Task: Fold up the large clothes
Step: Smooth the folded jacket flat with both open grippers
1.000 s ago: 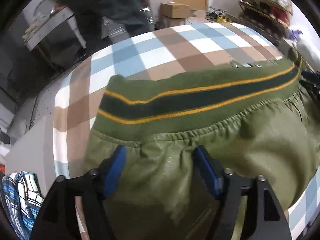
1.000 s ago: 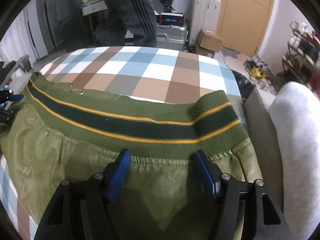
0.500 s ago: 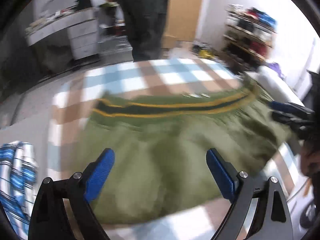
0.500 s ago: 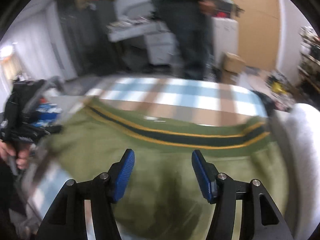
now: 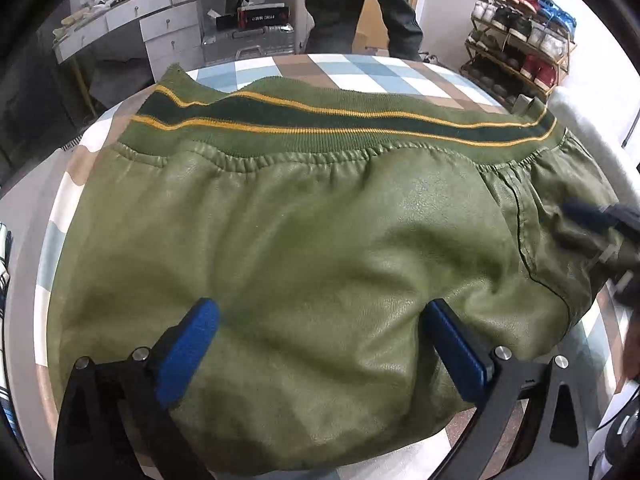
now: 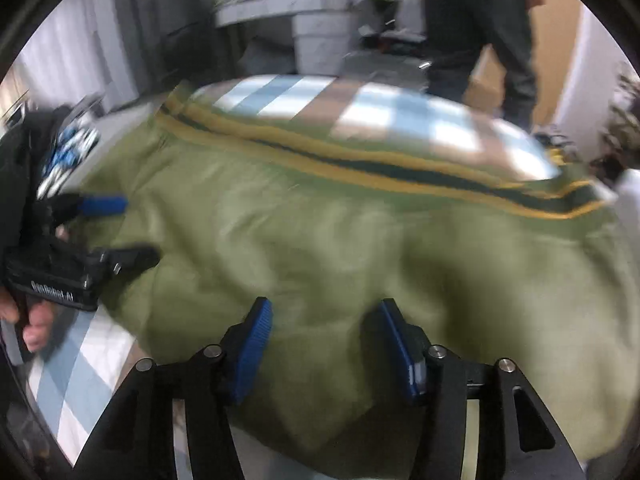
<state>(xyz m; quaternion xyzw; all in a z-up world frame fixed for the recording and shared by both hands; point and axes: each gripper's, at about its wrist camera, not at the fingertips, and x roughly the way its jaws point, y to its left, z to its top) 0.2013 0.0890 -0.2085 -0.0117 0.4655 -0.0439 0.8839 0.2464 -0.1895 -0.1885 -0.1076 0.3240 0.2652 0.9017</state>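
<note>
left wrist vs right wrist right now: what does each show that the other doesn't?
Left wrist only: a shoe rack, white drawers, and the jacket's side seam, all sharp.

Right wrist only: the hand holding the left tongs, seen from the side, blurred.

Both: the green jacket with its striped hem on the checked cloth, and a person standing beyond.

Your olive-green leather-look jacket (image 5: pixel 304 240) lies spread on the blue, brown and white checked surface (image 5: pixel 360 70), its striped knit hem band (image 5: pixel 340 120) at the far side. Behind the surface stands a person in dark trousers (image 5: pixel 360 4); a wooden shoe rack (image 5: pixel 520 36) sits far right.
</note>
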